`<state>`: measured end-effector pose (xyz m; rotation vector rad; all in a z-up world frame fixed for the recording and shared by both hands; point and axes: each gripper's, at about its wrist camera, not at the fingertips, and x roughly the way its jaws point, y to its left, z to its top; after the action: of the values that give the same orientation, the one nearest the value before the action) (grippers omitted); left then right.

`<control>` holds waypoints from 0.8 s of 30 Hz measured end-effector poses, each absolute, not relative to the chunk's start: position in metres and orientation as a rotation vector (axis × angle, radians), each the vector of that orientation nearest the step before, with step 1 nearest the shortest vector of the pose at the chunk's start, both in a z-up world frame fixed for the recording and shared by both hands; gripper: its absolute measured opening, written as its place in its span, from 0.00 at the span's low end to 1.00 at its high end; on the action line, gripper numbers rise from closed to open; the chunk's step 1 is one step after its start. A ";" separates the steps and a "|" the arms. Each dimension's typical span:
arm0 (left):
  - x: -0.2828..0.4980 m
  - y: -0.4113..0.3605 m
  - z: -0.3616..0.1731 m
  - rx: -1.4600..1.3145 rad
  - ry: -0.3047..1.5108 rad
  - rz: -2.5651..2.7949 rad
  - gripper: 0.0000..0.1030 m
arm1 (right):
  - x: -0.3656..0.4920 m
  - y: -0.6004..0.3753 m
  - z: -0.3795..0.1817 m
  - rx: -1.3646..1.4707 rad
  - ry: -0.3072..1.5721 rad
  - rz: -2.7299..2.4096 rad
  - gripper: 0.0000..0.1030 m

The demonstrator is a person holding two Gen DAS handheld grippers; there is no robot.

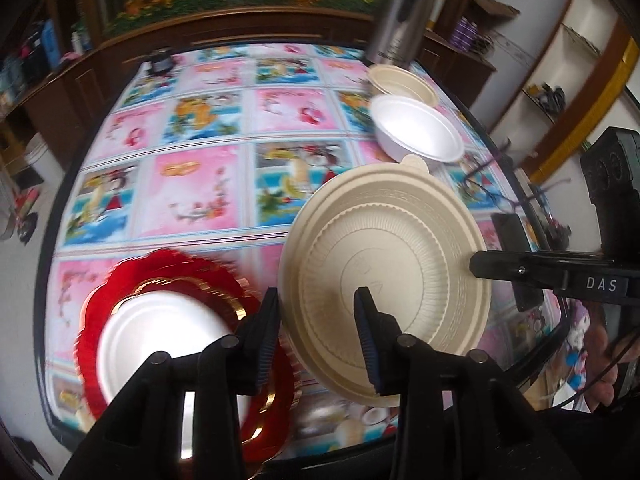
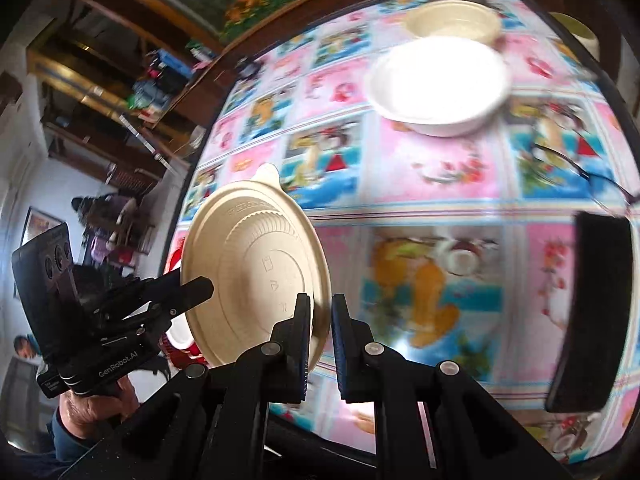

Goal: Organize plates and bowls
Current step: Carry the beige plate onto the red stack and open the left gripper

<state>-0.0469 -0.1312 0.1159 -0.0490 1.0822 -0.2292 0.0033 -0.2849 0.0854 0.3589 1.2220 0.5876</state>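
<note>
A beige plate [image 1: 384, 288] with a small tab on its rim hangs tilted above the table, between my two grippers. My right gripper [image 2: 320, 304] is shut on the plate's [image 2: 256, 276] near rim, and in the left wrist view it [image 1: 478, 264] bites the plate's right edge. My left gripper [image 1: 316, 300] straddles the opposite rim with a wide gap between its jaws, and I see no pad pressing. Below it lies a red gold-trimmed plate [image 1: 120, 280] with a white plate [image 1: 160, 332] on top. A white bowl [image 1: 416, 128] and a beige bowl [image 1: 400, 80] stand at the far right.
The table carries a pink and blue picture cloth [image 1: 200, 120]. A steel flask [image 1: 400, 12] stands behind the bowls. Glasses [image 1: 480, 188] and a dark phone [image 2: 588, 312] lie near the right edge. Dark wooden cabinets ring the table.
</note>
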 end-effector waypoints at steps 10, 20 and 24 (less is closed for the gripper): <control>-0.069 -0.063 0.126 -0.125 1.048 -0.090 0.40 | 0.009 -0.205 0.092 0.293 1.260 0.726 0.12; -0.089 -0.011 0.125 -0.174 1.046 0.000 0.40 | 0.005 -0.142 0.091 0.231 1.275 0.822 0.12; -0.094 0.005 0.118 -0.185 1.062 0.016 0.40 | 0.003 -0.123 0.086 0.227 1.295 0.844 0.12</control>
<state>-0.0943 0.0052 0.1180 -0.1854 1.0620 0.0160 0.0035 -0.1232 0.0856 0.2269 1.2947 0.8437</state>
